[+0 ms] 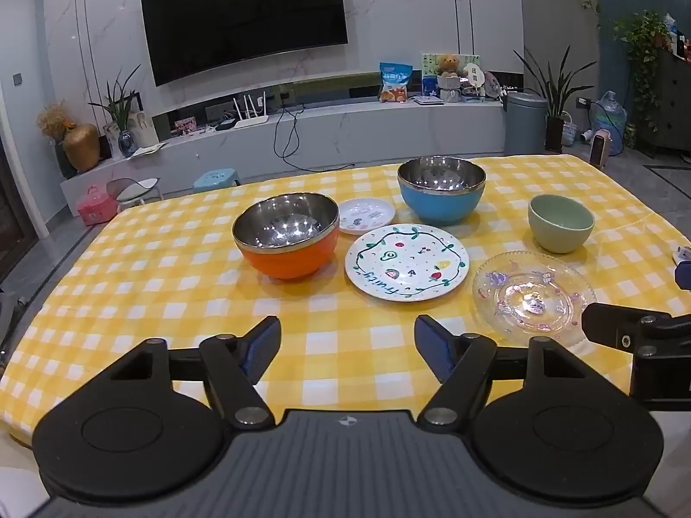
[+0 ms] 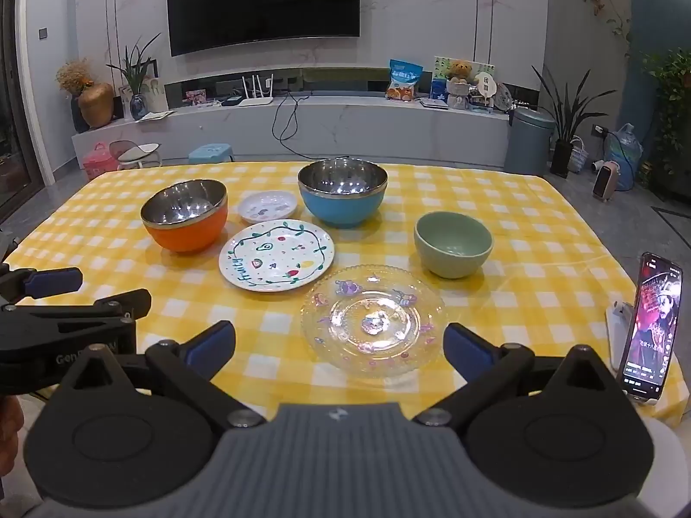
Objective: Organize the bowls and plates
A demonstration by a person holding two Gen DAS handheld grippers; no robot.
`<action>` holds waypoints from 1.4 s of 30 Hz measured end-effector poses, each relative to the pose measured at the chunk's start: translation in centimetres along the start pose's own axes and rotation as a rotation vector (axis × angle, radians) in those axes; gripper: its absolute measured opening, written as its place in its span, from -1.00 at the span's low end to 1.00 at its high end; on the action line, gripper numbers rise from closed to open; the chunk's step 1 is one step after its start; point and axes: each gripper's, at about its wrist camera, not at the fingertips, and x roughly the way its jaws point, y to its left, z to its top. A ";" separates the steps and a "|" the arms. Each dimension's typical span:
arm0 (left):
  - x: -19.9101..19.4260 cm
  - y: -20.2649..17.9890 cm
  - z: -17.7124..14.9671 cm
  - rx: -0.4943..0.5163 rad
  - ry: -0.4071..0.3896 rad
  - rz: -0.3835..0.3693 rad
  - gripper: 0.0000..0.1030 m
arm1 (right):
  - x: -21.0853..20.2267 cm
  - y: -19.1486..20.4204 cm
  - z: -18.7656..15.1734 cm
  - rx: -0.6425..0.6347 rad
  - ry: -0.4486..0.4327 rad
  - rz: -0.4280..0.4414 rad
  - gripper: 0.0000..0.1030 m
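On the yellow checked tablecloth point(image 1: 172, 285) stand an orange steel-lined bowl point(image 1: 286, 235), a blue steel-lined bowl point(image 1: 441, 190) and a small green bowl point(image 1: 560, 222). Between them lie a small white dish point(image 1: 366, 215), a white plate painted with fruit point(image 1: 407, 261) and a clear glass plate point(image 1: 533, 295). My left gripper point(image 1: 345, 341) hangs open over bare cloth near the front edge, nothing between its fingers. My right gripper point(image 2: 339, 345) is open too, close in front of the glass plate point(image 2: 373, 317). The same orange bowl point(image 2: 185, 214), blue bowl point(image 2: 342, 192), green bowl point(image 2: 453, 242) and painted plate point(image 2: 276, 255) lie beyond it.
A phone point(image 2: 654, 328) stands propped with its screen lit at the table's right front corner. Beyond the table are a TV wall, a low cabinet with clutter, plants, stools point(image 1: 216, 179) and a bin point(image 1: 524, 123). The left gripper's body shows at the right wrist view's left edge.
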 end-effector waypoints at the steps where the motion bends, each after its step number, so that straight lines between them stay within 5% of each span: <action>1: 0.0 0.0 0.0 -0.004 0.003 -0.006 0.58 | 0.0 0.0 0.0 -0.001 -0.001 0.000 0.95; 42: 0.2 0.6 0.2 -0.035 0.039 -0.025 0.55 | 0.0 0.8 0.4 -0.016 0.005 -0.015 0.95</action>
